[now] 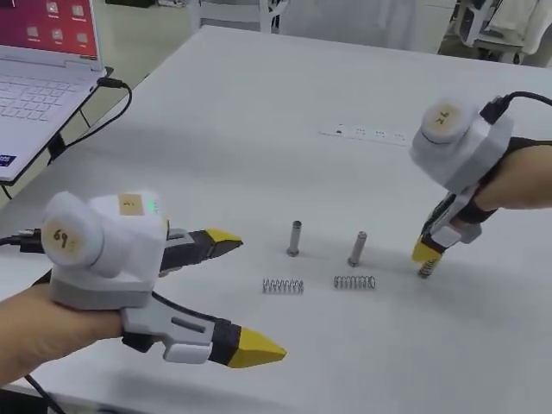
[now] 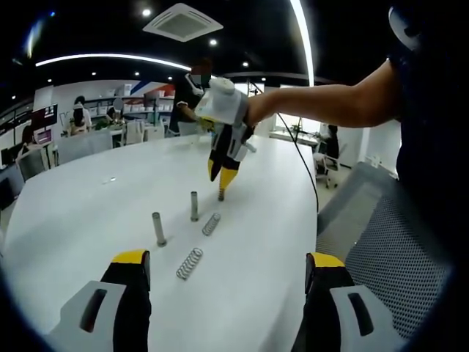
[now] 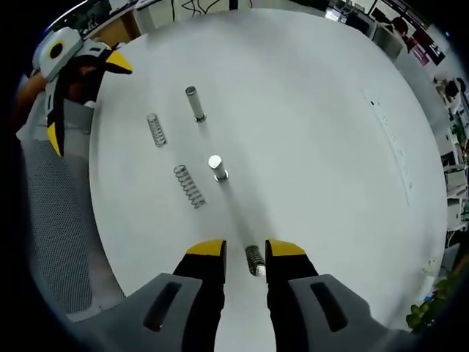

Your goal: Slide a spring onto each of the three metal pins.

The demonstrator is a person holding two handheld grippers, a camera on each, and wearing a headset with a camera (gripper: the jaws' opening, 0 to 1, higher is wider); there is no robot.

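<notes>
Two bare metal pins (image 1: 294,239) (image 1: 357,248) stand upright mid-table. In front of each lies a loose spring (image 1: 283,285) (image 1: 354,282). A third pin at the right carries a spring (image 1: 425,270). My right gripper (image 1: 427,252) points down just above it. In the right gripper view its jaws (image 3: 245,253) stand narrowly apart, and the sprung pin (image 3: 254,260) shows in the gap without filling it. My left gripper (image 1: 246,293) hovers wide open at the near left, holding nothing. In the left gripper view (image 2: 227,258) both lying springs (image 2: 190,262) (image 2: 211,223) are ahead.
An open laptop (image 1: 43,60) with a black cable (image 1: 108,116) sits at the far left. A white power strip (image 1: 362,134) lies at the back of the white table (image 1: 216,129). A mesh chair (image 2: 396,242) stands by the table's edge.
</notes>
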